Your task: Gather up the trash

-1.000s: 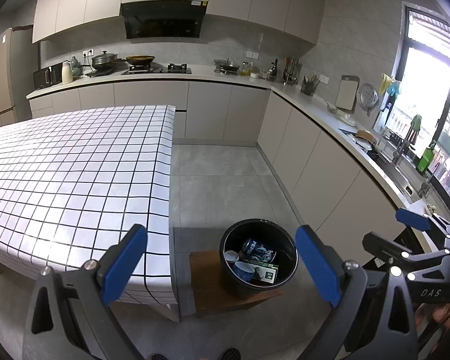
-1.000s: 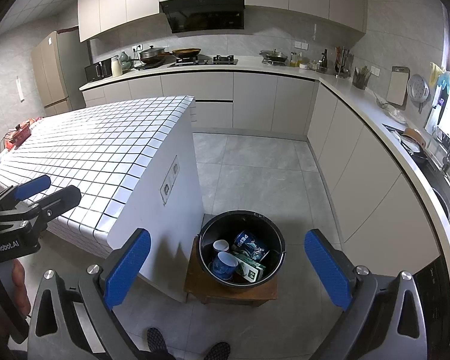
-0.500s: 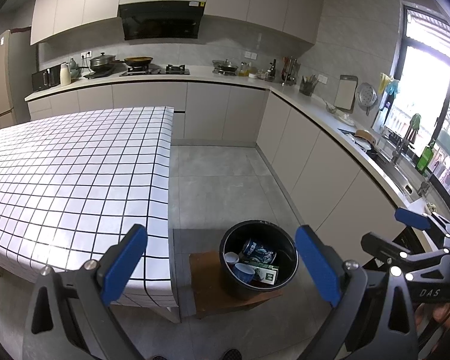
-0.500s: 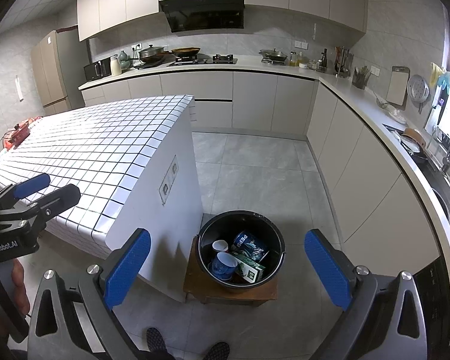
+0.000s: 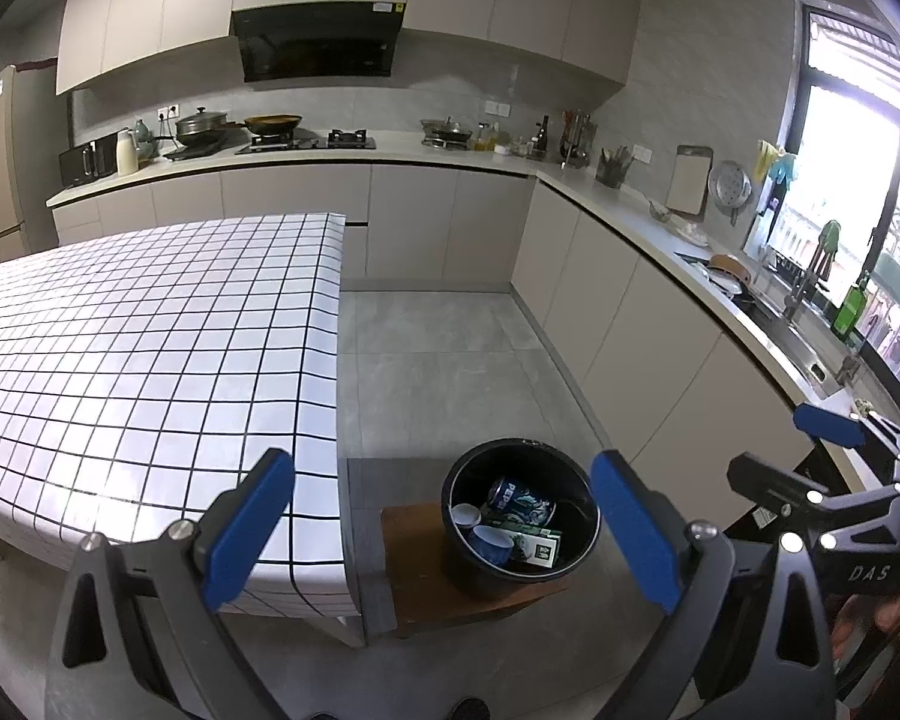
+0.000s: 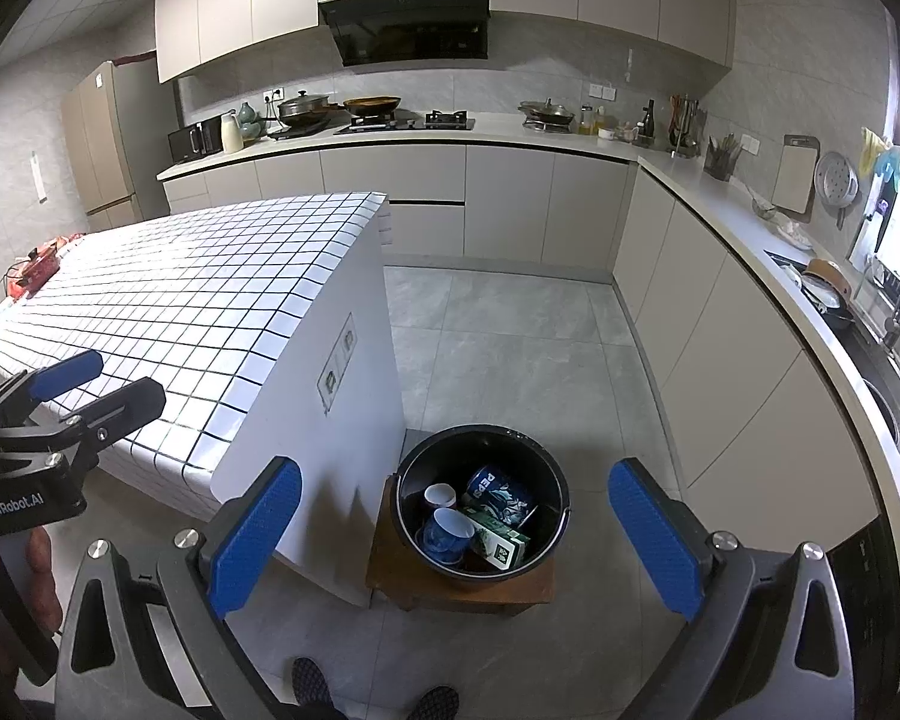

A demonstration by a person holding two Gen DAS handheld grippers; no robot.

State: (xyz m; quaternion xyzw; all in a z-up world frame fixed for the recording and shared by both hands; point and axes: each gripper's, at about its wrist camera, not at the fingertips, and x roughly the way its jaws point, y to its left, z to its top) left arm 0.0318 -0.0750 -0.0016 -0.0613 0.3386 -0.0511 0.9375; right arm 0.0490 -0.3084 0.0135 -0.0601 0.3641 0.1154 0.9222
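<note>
the light, dentable blue pepsi can lies in the round black plastic bin on the stool's top (grip its sides); left gripper and right gripper gape wide, empty.

A round black plastic bin stands upright on a small brown wooden stool, toward its right edge. Inside lie a blue Pepsi can on its side, a small white cup, a blue cup and a green-and-white carton
</note>
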